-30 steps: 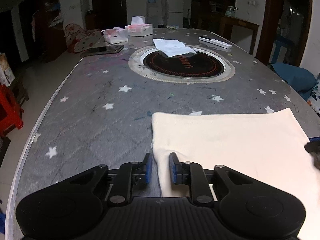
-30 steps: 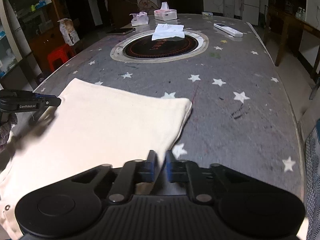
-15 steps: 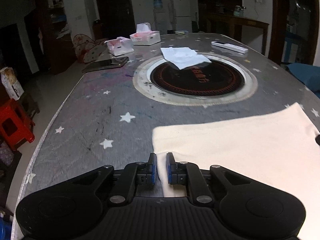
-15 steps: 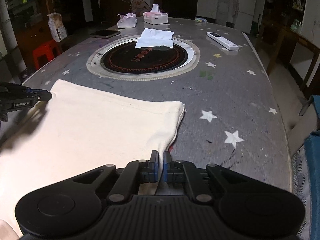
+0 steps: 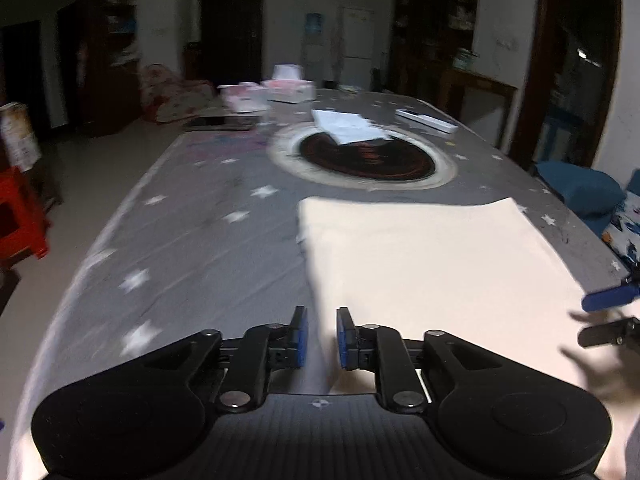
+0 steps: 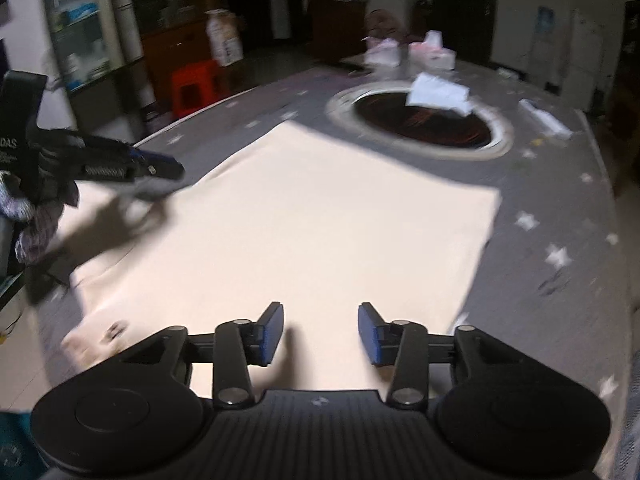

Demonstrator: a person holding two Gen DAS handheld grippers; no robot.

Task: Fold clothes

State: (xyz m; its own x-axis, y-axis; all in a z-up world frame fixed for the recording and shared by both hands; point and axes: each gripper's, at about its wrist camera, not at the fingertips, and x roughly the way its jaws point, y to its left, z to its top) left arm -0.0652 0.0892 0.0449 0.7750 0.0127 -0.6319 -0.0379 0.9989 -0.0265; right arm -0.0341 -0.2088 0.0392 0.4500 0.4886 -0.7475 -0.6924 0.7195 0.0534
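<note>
The cream garment lies flat on the tabletop, just short of the round burner; left hand-held gripper and right hand-held gripper both gape empty above its near edge, perhaps between folds

1. A long grey tabletop dotted with white stars fills the dim room, with a round black inset ringed in pale metal at its middle.
2. Pale floor runs along the left.
3. A red plastic stool stands before a dark wooden cabinet.
4. A white refrigerator stands against the far wall, beside a dark door.
</note>
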